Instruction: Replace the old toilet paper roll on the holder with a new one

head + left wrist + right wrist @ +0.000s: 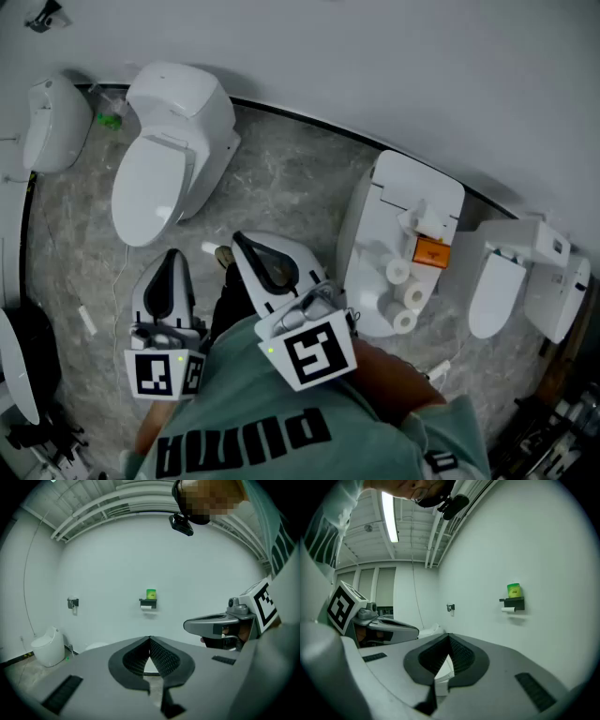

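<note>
White wall (pixel 375 56); grey marbled floor (pixel 281 183); white toilets (pixel 169 150) along wall; ceiling strip light (pixel 389 517).

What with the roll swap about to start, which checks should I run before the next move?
1. Left claw empty: ok, shut on nothing.
2. Right claw empty: ok, shut on nothing.
3. Claws open to grasp: not ok, both shut.
4. Old roll located: ok, on the wall holder.
5. Holder within reach: not ok, it looks far off.
6. New rolls at hand: ok, three lie on a toilet at the right.
</note>
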The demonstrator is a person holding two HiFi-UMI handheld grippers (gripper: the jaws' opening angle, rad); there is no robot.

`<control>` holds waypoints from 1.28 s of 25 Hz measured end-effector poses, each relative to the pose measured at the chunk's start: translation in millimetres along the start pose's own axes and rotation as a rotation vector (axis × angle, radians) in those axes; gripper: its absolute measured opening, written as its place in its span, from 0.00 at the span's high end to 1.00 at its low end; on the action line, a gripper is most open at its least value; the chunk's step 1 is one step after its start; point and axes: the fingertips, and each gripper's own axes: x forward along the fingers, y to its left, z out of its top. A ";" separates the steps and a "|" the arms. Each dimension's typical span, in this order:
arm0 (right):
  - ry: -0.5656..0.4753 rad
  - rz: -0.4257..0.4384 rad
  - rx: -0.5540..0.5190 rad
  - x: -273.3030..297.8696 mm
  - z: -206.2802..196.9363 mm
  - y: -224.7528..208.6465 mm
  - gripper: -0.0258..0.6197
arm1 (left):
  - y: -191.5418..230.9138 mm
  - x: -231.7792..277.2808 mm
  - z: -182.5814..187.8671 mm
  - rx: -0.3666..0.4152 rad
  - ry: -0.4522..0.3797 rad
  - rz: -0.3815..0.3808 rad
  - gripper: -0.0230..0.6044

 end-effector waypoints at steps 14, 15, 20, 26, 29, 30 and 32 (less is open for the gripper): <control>-0.010 0.007 0.018 -5.0 -1.5 -18.5 0.96 | -18.9 18.3 6.6 0.028 -0.010 -0.033 0.96; -0.009 0.009 0.019 -5.0 -1.5 -19.1 0.96 | -19.8 19.2 6.5 0.028 -0.006 -0.034 0.96; -0.015 0.004 0.017 -7.7 -0.5 -23.9 0.95 | -24.3 25.0 12.5 0.031 -0.021 -0.037 0.96; -0.018 -0.028 0.031 -10.4 -1.6 -31.1 0.95 | -29.2 28.9 15.6 0.028 -0.036 -0.062 0.96; -0.015 -0.043 0.036 -10.7 -2.2 -32.0 0.95 | -30.6 30.1 15.5 0.031 -0.035 -0.083 0.96; -0.017 -0.048 0.036 -10.5 -2.0 -32.5 0.95 | -31.2 30.3 14.3 0.031 -0.029 -0.093 0.96; -0.019 -0.061 0.036 -9.8 -0.8 -33.8 0.95 | -30.9 32.1 15.7 0.030 -0.032 -0.103 0.96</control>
